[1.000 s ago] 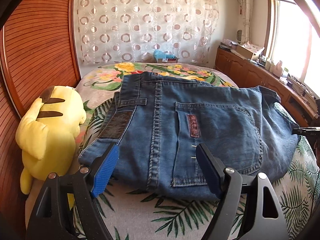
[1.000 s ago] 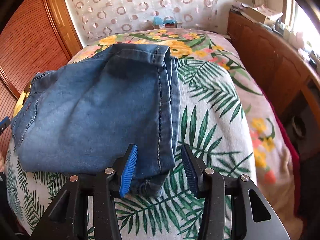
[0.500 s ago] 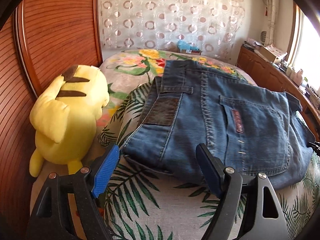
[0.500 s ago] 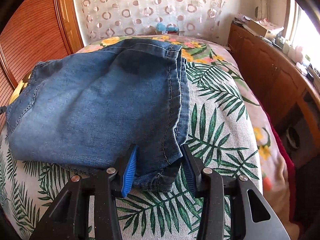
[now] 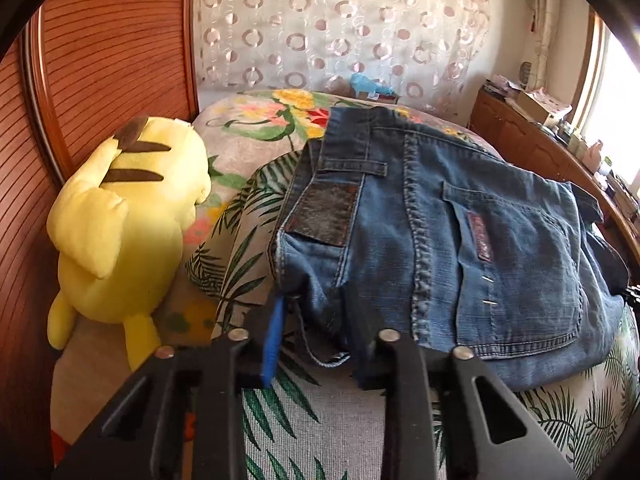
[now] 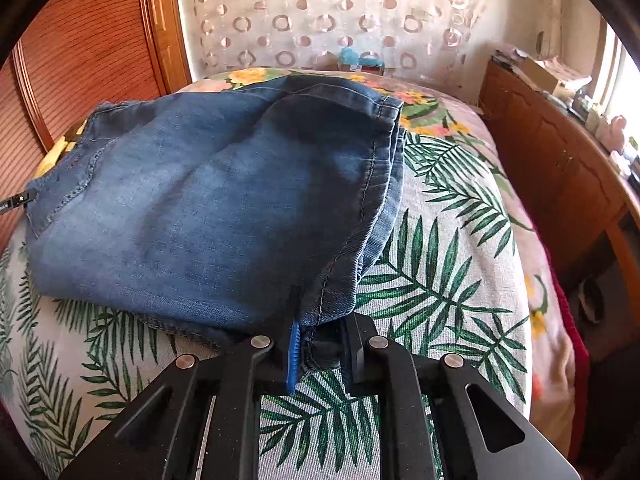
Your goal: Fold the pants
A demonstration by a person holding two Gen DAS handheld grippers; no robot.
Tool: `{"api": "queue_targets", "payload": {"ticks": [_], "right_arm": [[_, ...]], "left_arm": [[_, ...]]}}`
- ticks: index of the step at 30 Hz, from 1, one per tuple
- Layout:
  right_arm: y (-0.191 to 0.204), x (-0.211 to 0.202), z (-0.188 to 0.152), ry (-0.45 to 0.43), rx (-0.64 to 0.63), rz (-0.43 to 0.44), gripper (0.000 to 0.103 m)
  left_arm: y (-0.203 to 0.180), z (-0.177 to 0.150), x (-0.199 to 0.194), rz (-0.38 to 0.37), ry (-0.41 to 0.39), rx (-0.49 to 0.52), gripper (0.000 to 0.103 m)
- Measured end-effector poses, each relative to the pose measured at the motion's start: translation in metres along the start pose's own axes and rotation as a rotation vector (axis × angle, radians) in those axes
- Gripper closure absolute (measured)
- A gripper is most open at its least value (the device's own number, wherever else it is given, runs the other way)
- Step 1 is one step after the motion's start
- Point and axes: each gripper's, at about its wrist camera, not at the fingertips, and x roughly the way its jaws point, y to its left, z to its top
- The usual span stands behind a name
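Blue denim pants [image 5: 460,232] lie folded on the bed, waistband end with a dark leather patch and a back pocket toward the left wrist view. My left gripper [image 5: 316,336] is shut on the near waistband corner, the cloth bunched between its blue pads. In the right wrist view the pants [image 6: 208,208] show their folded leg end. My right gripper [image 6: 320,344] is shut on the near corner of the leg hems. The tip of the other gripper shows at the far edge of each view.
A yellow plush toy [image 5: 120,224] lies at the left against the wooden headboard [image 5: 100,60]. The bed has a leaf-print cover [image 6: 440,280]. A wooden cabinet [image 6: 560,168] runs along the right under a window. A patterned curtain hangs behind.
Both grippers moved forward onto the pants' near corners and closed from open. The left one shifted left to the waistband corner; the right one took the hem corner.
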Motion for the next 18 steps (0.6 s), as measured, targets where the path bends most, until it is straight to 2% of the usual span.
{"api": "queue_targets", "payload": {"ticks": [3, 8, 14, 18], "right_arm": [[-0.008, -0.002, 0.001, -0.014, 0.017, 0.030, 0.089], [-0.010, -0.022, 0.001, -0.092, 0.026, 0.015, 0.090], [-0.009, -0.067, 0.001, -0.196, 0.023, -0.017, 0.091], [-0.007, -0.099, -0.014, -0.233, 0.015, -0.018, 0.091]], "left_arm": [[-0.004, 0.002, -0.010, 0.008, -0.036, 0.013, 0.085], [-0.009, 0.010, -0.045, 0.009, -0.156, 0.008, 0.087], [-0.022, 0.006, -0.096, 0.001, -0.251, 0.059, 0.088], [-0.022, -0.010, -0.124, -0.017, -0.282, 0.053, 0.088]]}}
